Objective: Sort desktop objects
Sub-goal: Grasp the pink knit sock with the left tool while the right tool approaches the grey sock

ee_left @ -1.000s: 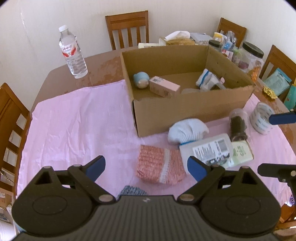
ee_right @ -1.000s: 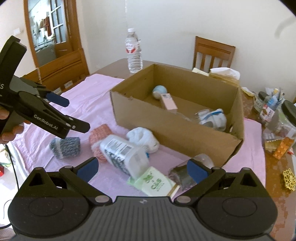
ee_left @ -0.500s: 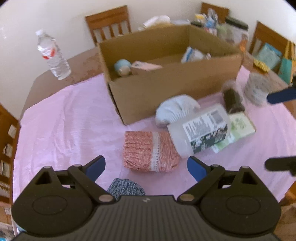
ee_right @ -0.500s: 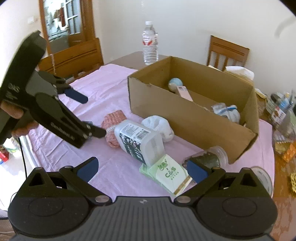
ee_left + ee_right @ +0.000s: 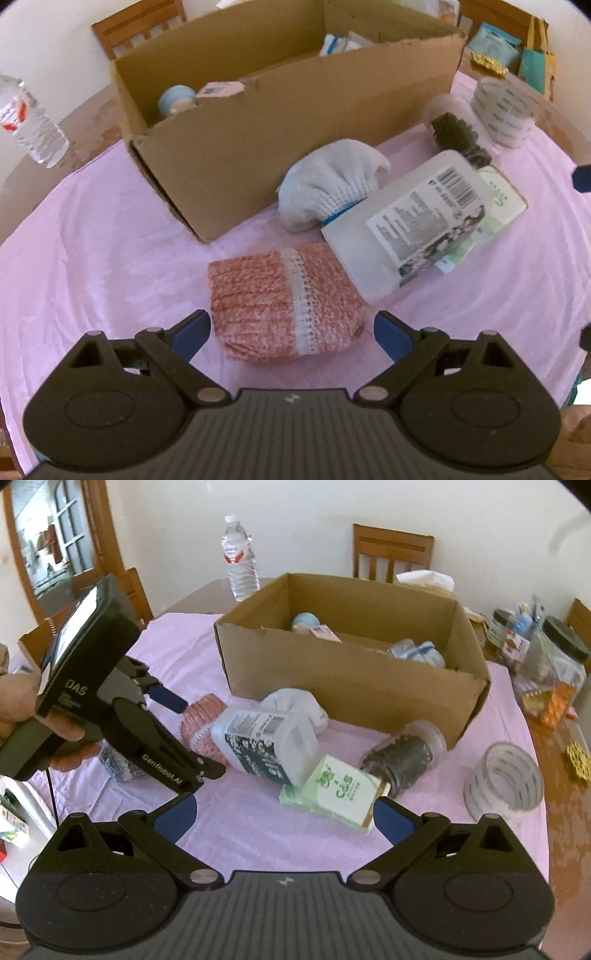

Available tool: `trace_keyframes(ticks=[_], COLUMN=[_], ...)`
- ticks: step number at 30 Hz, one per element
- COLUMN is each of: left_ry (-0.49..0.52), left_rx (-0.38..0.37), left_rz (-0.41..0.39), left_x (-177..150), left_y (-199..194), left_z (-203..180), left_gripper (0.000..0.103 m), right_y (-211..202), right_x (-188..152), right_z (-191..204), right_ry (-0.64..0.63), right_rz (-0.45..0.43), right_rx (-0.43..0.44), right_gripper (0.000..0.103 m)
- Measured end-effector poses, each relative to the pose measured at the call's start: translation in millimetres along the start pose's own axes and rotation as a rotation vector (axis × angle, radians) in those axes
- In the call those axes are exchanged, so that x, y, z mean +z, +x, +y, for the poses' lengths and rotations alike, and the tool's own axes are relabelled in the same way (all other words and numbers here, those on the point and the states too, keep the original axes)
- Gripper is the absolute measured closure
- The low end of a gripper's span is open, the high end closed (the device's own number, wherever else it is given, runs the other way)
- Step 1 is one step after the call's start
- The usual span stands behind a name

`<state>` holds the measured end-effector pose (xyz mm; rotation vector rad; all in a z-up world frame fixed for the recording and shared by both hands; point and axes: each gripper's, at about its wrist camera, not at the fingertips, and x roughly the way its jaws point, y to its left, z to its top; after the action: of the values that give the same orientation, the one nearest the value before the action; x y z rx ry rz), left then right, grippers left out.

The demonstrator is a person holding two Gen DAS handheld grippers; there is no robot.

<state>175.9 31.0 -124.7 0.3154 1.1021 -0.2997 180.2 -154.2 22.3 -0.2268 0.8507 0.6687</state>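
The left gripper (image 5: 291, 332) has dropped closer to the pink knitted roll (image 5: 284, 302), its fingers (image 5: 192, 332) spread wide, straddling the roll without touching. The right gripper (image 5: 284, 818) hangs with fingers apart, empty, above the green packet (image 5: 332, 794). The roll lies on the desk's pink cloth (image 5: 92, 258), touching a toppled white bottle (image 5: 406, 229) beside the cardboard box (image 5: 295, 129).
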Motion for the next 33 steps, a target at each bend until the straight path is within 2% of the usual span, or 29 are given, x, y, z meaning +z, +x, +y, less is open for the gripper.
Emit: trace_keyframes(ticks=[8, 17, 21, 33], left_ry=[0.026, 0.072, 0.101, 0.145], left_rx=[-0.04, -0.079, -0.093, -0.151], left_rz=[0.014, -0.012, -0.026, -0.045], left_x=[4, 1, -1, 3], left_y=[12, 11, 8, 0], left_z=[6, 5, 4, 18], left_gripper=[0.006, 0.008, 0.017, 0.032], right_y=[0, 1, 3, 18], right_x=[-8, -13, -15, -15], right_z=[6, 19, 29, 58], right_ry=[0.066, 0.079, 0.066, 0.038], right_rz=[0.009, 0.026, 0.033, 0.05], right_rx=[-0.046, -0.06, -0.051, -0.028], right_gripper=[0.0, 0.0, 0.0, 0.0])
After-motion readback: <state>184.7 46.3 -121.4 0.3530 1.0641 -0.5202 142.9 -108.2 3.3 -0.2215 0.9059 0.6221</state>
